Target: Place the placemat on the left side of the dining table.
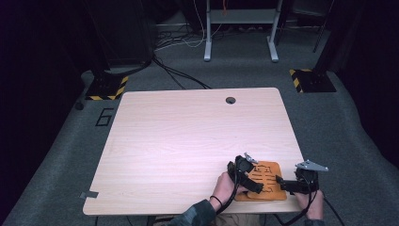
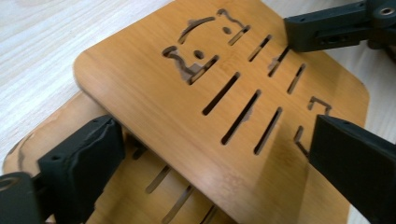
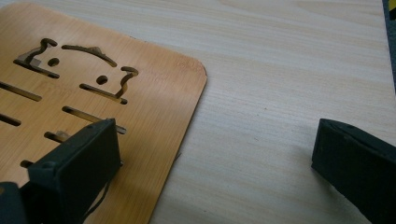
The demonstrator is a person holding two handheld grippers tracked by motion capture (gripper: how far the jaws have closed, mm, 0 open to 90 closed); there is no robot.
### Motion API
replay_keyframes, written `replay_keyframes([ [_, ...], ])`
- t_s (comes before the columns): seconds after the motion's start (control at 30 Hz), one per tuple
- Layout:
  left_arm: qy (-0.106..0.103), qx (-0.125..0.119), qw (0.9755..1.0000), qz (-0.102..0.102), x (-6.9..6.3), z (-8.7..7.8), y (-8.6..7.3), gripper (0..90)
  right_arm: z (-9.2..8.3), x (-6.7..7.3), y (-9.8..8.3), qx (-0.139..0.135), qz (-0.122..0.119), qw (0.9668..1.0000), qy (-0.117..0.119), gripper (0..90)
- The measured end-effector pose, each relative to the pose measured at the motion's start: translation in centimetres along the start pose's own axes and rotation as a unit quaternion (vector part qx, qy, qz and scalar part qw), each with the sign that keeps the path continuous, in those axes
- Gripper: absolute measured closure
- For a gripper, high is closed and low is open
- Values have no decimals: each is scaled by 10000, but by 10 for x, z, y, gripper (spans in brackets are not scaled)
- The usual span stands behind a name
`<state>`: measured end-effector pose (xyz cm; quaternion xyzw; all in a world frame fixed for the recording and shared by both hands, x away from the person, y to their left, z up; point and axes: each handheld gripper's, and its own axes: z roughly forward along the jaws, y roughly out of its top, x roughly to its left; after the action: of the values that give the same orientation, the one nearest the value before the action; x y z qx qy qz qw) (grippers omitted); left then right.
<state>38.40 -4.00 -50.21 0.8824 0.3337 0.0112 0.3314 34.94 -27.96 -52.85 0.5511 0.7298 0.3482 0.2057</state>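
Working at the near right corner of the worktop [image 1: 188,136], beside the cable hole's far side. Two bamboo trivets stacked there, the upper trivet [image 2: 224,93] lying askew over the lower trivet [image 2: 154,186], touching it. Left gripper [image 2: 210,158] spread wide across the upper trivet, clamped on nothing. Right gripper [image 3: 210,172] likewise apart, one jaw over that trivet's edge, the other over bare worktop. Judged early: nothing lifted or separated yet; gripping and shifting the upper trivet left to do.

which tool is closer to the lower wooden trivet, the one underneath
Left. The left tool has one jaw beside the lower trivet, straddling the stack. The right tool is at the top trivet, at its opposite edge.
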Motion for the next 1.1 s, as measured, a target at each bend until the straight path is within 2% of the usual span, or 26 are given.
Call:
replay_keyframes([
  [0.1,47,-54,9999,-93,1,-1,1,67,0,0,0,-4,16,10000,-8,7],
  [0.2,2,-85,9996,-264,5,-4,2,127,0,0,0,-7,16,10000,-8,9],
  [0.27,-25,-52,9995,-299,6,-5,2,151,0,-1,0,-11,23,10000,-9,10],
  [0.47,19,-111,9996,-261,5,-11,5,194,-1,-2,0,-37,109,9999,-21,10],
  [0.93,-108,-237,9994,-209,-2,-22,17,213,-2,-7,0,-123,378,9992,-34,10],
  [1.07,-196,-261,9991,-287,-2,-25,21,213,-2,-8,0,-128,418,9990,-56,10],
  [1.1,-187,-262,9992,-249,-2,-25,22,213,-2,-8,0,-133,444,9989,-48,10],
])
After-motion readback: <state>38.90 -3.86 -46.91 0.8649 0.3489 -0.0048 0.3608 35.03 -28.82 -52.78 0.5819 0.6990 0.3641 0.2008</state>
